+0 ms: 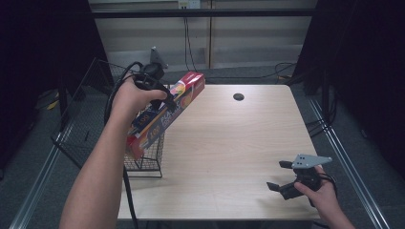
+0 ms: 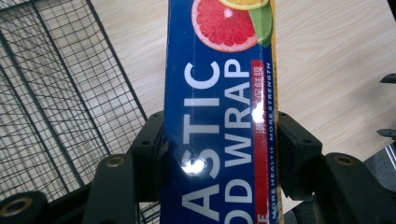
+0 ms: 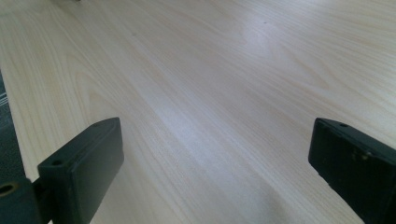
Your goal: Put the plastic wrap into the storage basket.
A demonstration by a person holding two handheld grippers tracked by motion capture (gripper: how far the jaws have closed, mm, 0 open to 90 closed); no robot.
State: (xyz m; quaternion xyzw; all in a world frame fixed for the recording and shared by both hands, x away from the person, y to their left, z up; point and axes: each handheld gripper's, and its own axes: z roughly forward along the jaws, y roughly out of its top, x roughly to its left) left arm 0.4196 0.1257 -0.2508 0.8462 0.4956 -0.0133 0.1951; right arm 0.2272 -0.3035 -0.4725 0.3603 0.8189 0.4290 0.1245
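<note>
1. The left gripper (image 2: 219, 154) pinches a long blue and red cardboard box of plastic food wrap (image 2: 219, 116), printed with citrus slices. Its two black fingers (image 2: 148, 149) press flat against the box's two long sides, about midway along its length.
2. In the high view the left gripper (image 1: 160, 98) is raised at the left edge of the pale wood-grain counter (image 1: 229, 152), and the box (image 1: 165, 112) hangs tilted in the air: its red top end points up and away from the person, and its lower end dips toward a black wire-mesh basket (image 1: 143, 157).
3. The basket stands at the counter's left edge; the box's lower end sits over its rim, though I cannot tell whether it touches the wire.
4. The right gripper (image 1: 282, 175) is held low near the counter's front right corner, well apart from the box. Its fingers (image 3: 81, 168) are spread wide with nothing but bare wood between them.
5. A small dark round hole (image 1: 238, 97) lies near the far edge of the counter.
</note>
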